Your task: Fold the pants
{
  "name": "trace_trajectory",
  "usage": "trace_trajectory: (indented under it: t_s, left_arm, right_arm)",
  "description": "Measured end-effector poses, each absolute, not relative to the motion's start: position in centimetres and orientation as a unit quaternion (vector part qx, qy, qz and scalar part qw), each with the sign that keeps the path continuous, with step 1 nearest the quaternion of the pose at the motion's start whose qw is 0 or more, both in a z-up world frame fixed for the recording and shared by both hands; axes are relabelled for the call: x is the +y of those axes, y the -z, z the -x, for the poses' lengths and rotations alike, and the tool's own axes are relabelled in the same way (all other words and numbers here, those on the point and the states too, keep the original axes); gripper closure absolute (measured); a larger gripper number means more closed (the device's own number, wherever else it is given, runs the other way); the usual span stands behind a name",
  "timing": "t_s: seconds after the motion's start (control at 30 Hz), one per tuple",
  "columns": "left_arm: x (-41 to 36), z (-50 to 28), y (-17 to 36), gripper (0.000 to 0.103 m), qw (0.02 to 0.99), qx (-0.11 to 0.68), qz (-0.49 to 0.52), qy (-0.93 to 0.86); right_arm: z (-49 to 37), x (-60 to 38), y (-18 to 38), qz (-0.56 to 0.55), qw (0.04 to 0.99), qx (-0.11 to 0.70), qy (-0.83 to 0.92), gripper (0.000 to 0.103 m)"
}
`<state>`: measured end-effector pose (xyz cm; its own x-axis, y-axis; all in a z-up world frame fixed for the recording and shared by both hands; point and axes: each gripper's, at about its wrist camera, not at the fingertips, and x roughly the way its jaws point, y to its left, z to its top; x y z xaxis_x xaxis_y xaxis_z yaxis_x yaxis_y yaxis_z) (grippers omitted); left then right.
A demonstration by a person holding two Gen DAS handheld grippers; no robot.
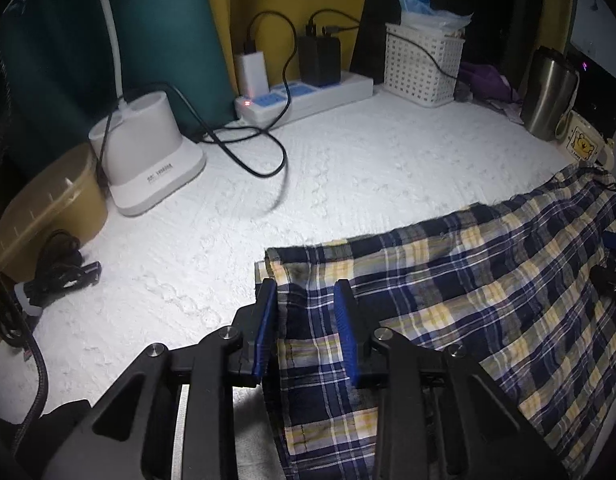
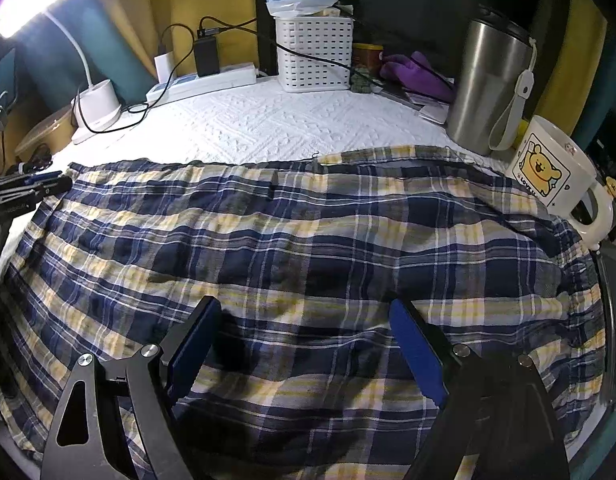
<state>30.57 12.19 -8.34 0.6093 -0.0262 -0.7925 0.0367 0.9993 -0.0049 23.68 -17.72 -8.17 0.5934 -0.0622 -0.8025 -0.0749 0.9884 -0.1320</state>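
The navy, white and yellow plaid cotton pants (image 2: 308,248) lie spread flat on the white textured table cover (image 1: 348,168), and everything else is placed against them.

The left wrist view alone shows the far left of the table: a tan plastic tub (image 1: 48,208) and a bundle of black cable (image 1: 56,268) well to the left of the pants, then the white desk lamp base (image 1: 148,152) and, behind it, the white power strip (image 1: 308,96) carrying a white charger and a black one. In this view the left gripper (image 1: 306,308) hangs over the left end of the pants. Its blue-padded jaws stand narrowly apart with plaid cloth lying between them; the pads do not visibly press on it.

The right wrist view shows what the left cannot: nearly the full width of the pants, from the left end, where the left gripper appears as a dark shape at the picture's edge, to the gathered waistband on the right. The right gripper (image 2: 304,328) hovers over the middle of the cloth, its jaws spread wide with nothing pinched.

Behind the pants stands the white perforated plastic basket (image 2: 314,56). Right of it are a purple cloth (image 2: 420,72), the brushed-steel tumbler (image 2: 488,80), and the white ceramic mug with a yellow bear print (image 2: 548,168), which touches the far right edge of the pants.
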Motion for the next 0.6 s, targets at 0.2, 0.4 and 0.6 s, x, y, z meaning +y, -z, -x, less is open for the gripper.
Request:
trace_trajectory:
  t_s: [0.2,0.4,0.6]
  left_arm:
    - [12.7,-30.5,8.6,0.096,0.898,0.44,0.0,0.014]
    - [13.6,-30.1,8.2,0.101,0.906,0.422,0.018,0.008]
    - [15.0,-29.7,8.3,0.101,0.906,0.421,0.032,-0.002]
  right_arm:
    - [-23.6,-17.7,8.2,0.076,0.889,0.452,-0.003,0.016]
    - [-23.9,-17.5,8.2,0.078,0.888,0.452,-0.001,0.016]
    - [-23.9,-17.3,8.1,0.083,0.888,0.453,-0.001,0.016]
